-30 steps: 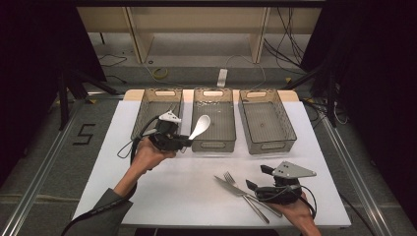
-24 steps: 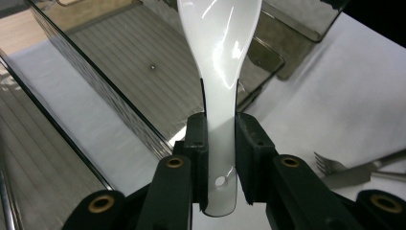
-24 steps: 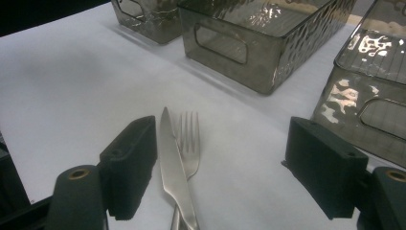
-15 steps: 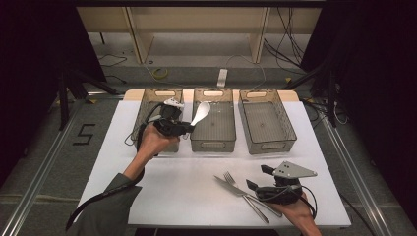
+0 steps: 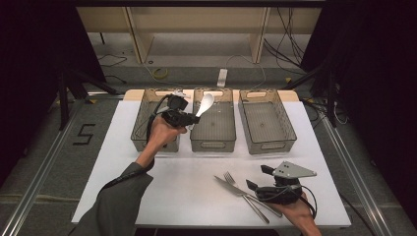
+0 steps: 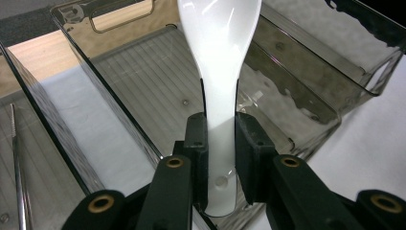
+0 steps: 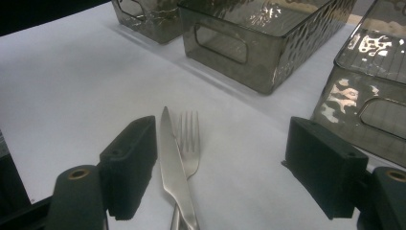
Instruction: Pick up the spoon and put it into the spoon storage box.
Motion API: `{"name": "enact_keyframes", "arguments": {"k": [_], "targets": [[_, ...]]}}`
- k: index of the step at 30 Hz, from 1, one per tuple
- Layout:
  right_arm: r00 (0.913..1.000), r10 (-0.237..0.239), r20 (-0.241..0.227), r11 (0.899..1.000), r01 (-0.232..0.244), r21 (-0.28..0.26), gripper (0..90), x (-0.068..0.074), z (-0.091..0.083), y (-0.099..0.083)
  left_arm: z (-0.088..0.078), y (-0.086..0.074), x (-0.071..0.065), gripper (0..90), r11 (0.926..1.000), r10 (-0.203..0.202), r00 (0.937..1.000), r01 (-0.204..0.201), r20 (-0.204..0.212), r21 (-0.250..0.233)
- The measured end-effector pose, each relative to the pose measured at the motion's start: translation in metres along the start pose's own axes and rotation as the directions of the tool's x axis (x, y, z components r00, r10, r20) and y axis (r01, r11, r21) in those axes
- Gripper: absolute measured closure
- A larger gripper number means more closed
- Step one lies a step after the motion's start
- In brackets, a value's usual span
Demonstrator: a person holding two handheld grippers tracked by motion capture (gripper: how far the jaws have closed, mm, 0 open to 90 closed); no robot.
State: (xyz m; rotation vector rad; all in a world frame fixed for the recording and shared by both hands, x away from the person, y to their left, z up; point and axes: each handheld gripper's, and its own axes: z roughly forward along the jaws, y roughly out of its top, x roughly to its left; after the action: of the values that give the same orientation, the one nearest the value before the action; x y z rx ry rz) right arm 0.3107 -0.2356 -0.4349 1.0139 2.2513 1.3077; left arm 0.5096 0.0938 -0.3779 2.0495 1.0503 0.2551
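Observation:
My left gripper (image 5: 191, 118) is shut on the handle of a white plastic spoon (image 5: 205, 103), which hangs in the air over the near-left edge of the middle bin (image 5: 213, 142). In the left gripper view both pads pinch the spoon (image 6: 218, 57) with its bowl pointing away, and the bin's ribbed floor (image 6: 158, 81) lies below. My right gripper (image 5: 256, 178) rests open on the white table at the front right. A steel knife (image 7: 174, 167) and fork (image 7: 190, 136) lie side by side between its jaws, close to the left finger (image 7: 129, 163); neither pad touches them.
Three smoky clear bins stand in a row at the back: left bin (image 5: 142, 132), the middle one, and right bin (image 5: 268, 140). A thin metal utensil (image 6: 16, 167) lies in the left bin. The white table top (image 5: 182, 187) spreads in front.
My left hand has carried the spoon away from me, from the bins' front edge toward their back. The right gripper, knife and fork have stayed put.

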Motion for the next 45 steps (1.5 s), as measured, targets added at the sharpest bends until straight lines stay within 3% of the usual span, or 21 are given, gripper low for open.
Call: {"name": "enact_keyframes", "arguments": {"k": [9, 19, 26, 31, 33, 35, 42, 45], "targets": [[1.0, -0.007, 0.0, 1.0, 0.007, 0.005, 27.4, 0.0, 0.001, 0.0, 0.02, -0.001, 0.002, 75.8, 0.9991, -0.041, 0.9992, 0.041, 0.003, 0.012], [1.0, -0.005, -0.002, 1.0, 0.005, 0.004, 27.3, 0.0, 0.0, 0.0, 0.032, -0.003, -0.001, 75.7, 0.9981, -0.06, 0.9982, 0.06, 0.007, 0.01], [1.0, -0.006, -0.002, 1.0, 0.006, 0.006, 27.4, 0.0, 0.001, 0.0, 0.04, -0.004, 0.001, 75.5, 0.9968, -0.068, 0.9977, 0.068, -0.001, 0.042], [1.0, -0.006, -0.003, 1.0, 0.006, 0.005, 27.4, 0.0, 0.001, 0.0, 0.042, -0.003, 0.003, 73.9, 0.9941, -0.099, 0.995, 0.1, -0.009, 0.043], [1.0, -0.002, -0.004, 1.0, 0.002, 0.002, 27.4, 0.0, 0.0, 0.0, 0.04, 0.0, 0.004, 63.7, 0.9907, -0.132, 0.9912, 0.133, -0.01, 0.03], [1.0, -0.005, -0.004, 1.0, 0.005, 0.004, 27.4, 0.0, 0.0, 0.0, 0.035, 0.005, 0.003, 57.7, 0.9904, -0.137, 0.9904, 0.137, -0.015, 0.014], [1.0, -0.008, -0.005, 1.0, 0.008, 0.006, 27.4, 0.0, 0.0, 0.0, 0.014, 0.009, 0.002, 35.7, 0.9939, -0.107, 0.9942, 0.107, 0.008, 0.027], [1.0, -0.004, -0.006, 1.0, 0.004, 0.002, 27.4, -0.002, -0.002, 0.001, 0.002, 0.004, 0.001, 31.4, 0.9949, -0.099, 0.9946, 0.098, 0.032, 0.023]]}}
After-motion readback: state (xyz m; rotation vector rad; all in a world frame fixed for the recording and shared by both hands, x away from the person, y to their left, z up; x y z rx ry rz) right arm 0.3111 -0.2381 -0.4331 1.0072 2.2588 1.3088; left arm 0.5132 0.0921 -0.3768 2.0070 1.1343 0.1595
